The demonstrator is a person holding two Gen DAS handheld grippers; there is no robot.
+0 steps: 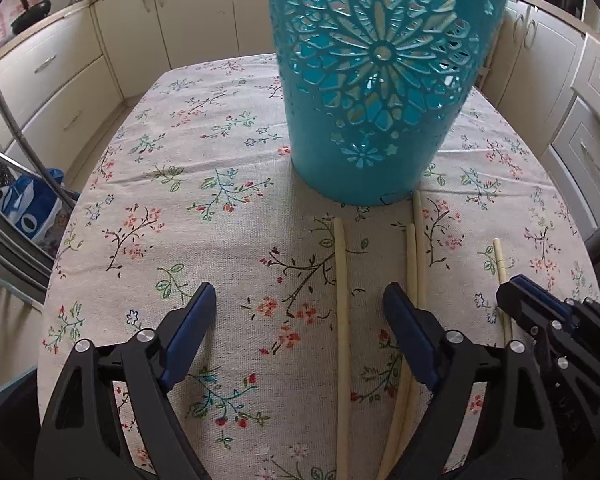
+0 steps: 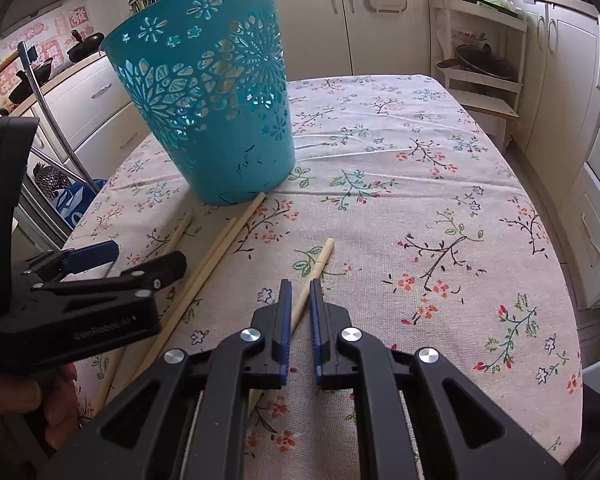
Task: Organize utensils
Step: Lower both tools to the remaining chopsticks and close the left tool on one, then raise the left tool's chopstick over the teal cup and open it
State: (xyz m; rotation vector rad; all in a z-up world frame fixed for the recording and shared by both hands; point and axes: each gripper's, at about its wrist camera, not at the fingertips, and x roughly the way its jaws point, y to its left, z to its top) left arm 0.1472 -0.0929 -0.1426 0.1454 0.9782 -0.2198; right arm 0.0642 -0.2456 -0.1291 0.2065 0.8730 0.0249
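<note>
Your right gripper (image 2: 300,294) had nearly closed around one chopstick (image 2: 323,258), whose length ran ahead toward the basket (image 2: 219,120); your left gripper (image 1: 297,300) gaped empty.

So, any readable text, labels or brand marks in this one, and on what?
"GenRoboL..." on the left gripper body, seen from the right wrist; its last letters are too blurred to read.
Red-and-white wall decals behind the stove: characters too small to read.
Blue bag beside the table: white print, unreadable.

Teal basket (image 2: 203,96) ahead-left; open tablecloth (image 2: 440,208) to right.
</note>
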